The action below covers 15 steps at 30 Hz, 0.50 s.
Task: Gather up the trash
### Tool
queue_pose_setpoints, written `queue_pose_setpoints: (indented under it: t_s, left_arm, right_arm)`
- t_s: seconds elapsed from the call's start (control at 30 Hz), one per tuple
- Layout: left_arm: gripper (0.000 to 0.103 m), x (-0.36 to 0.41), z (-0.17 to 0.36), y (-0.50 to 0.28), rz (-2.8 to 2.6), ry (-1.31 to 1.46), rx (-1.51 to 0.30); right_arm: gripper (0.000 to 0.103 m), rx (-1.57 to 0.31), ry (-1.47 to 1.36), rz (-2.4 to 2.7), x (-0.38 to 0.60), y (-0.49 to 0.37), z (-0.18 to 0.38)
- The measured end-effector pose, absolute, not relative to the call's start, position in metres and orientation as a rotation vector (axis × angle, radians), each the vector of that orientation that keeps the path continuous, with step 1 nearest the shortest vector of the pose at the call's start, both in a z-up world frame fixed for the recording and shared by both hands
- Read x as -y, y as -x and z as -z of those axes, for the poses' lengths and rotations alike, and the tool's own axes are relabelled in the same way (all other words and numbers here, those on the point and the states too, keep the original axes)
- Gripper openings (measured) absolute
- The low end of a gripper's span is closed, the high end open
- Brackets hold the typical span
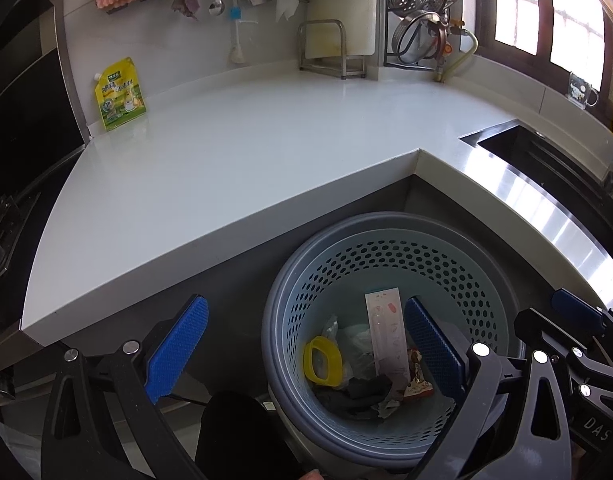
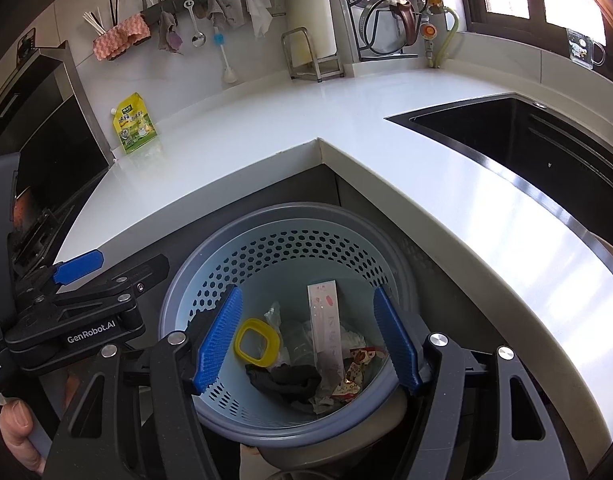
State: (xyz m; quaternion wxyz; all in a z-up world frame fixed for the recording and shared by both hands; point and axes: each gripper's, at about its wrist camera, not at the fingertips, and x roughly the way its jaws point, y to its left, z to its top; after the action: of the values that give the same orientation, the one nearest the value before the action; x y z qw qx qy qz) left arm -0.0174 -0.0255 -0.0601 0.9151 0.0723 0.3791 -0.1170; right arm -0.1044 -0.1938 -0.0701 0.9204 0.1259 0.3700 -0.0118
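A pale blue perforated trash basket stands on the floor in the counter's inner corner. Inside lie a yellow plastic ring, a long white wrapper, a dark crumpled piece, clear plastic and a red-patterned wrapper. My left gripper hangs open above the basket's left rim, nothing between its blue pads. My right gripper is open over the basket's mouth, also empty. A yellow-green pouch leans against the wall on the white counter.
A dark sink is set into the counter on the right. A cutting-board rack, a steamer rack and hanging cloths and utensils line the back wall. A black appliance stands at the left. A hand holds the left gripper.
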Motion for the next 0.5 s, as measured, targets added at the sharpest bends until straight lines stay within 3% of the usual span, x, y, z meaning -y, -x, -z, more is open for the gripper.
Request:
queue_pose_setpoints:
  t_s: [0.5]
  left_arm:
    - [0.097,0.0288,0.0623,0.0192,0.244,-0.156,-0.782]
  right_arm:
    - [0.065,-0.763,-0.256,0.030,0.1941,0.1033,0.0739]
